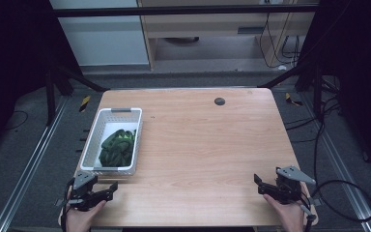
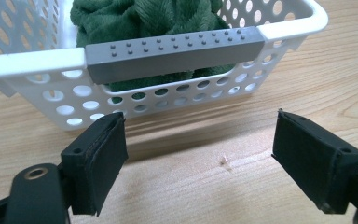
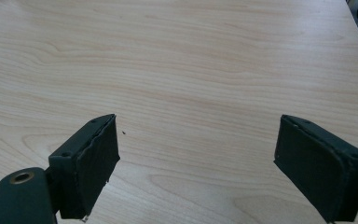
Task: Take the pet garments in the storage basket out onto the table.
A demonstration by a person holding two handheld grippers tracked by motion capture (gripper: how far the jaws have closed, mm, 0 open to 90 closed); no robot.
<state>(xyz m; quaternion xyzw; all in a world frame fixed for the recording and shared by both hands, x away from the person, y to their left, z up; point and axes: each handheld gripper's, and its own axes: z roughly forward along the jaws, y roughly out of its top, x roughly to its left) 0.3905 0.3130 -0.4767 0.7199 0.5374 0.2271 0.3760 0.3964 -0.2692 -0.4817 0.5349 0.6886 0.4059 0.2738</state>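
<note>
Left gripper, high view: we hold the left gripper (image 1: pixel 110 187) at the near left corner of the table (image 1: pixel 207 154), its jaws spread with nothing between them, just short of the basket's near end.
Right gripper, high view: we hold the right gripper (image 1: pixel 259 184) at the near right corner, well apart from the basket, jaws spread over bare wood.
Basket, high view: the white perforated basket (image 1: pixel 134 145) stands along the table's left edge; a crumpled green cloth (image 1: pixel 117 147) lies inside, towards its near half.
Left gripper view: our open jaws frame the tabletop just in front of the basket's end wall; the grey handle (image 2: pixel 175 53) crosses its rim, and the green cloth is heaped behind it, showing through the holes.
Right gripper view: our jaws stand wide apart above plain wood grain.
</note>
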